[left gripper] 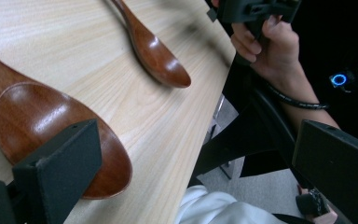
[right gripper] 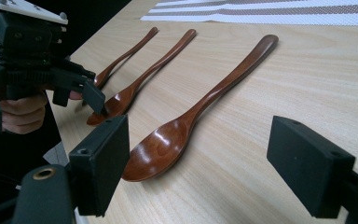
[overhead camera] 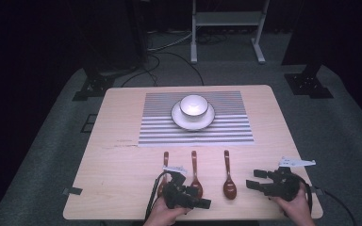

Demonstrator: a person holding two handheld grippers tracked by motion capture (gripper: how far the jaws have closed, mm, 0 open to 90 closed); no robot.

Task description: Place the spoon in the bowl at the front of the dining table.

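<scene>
The wooden table (overhead camera: pixel 122 165) carried a striped placemat (overhead camera: pixel 226 129) well beyond both grippers, with a white plate (overhead camera: pixel 179 120) on it and a white bowl (overhead camera: pixel 193 104) standing on the plate. Three brown wooden spoons lay side by side between the placemat and the near edge, bowls toward the person. The left gripper (overhead camera: pixel 195 200) hovered low at the near edge, its jaws spread wide and holding nothing; in the left gripper view the middle spoon (left gripper: pixel 51 130) lay just beside and partly under one jaw, the right spoon (left gripper: pixel 161 58) farther ahead. The right gripper (overhead camera: pixel 259 179) also had its jaws spread and empty, and in the right gripper view the right spoon's bowl sat just ahead, nearer one jaw. The left spoon (overhead camera: pixel 165 165) lay beside the left gripper.
</scene>
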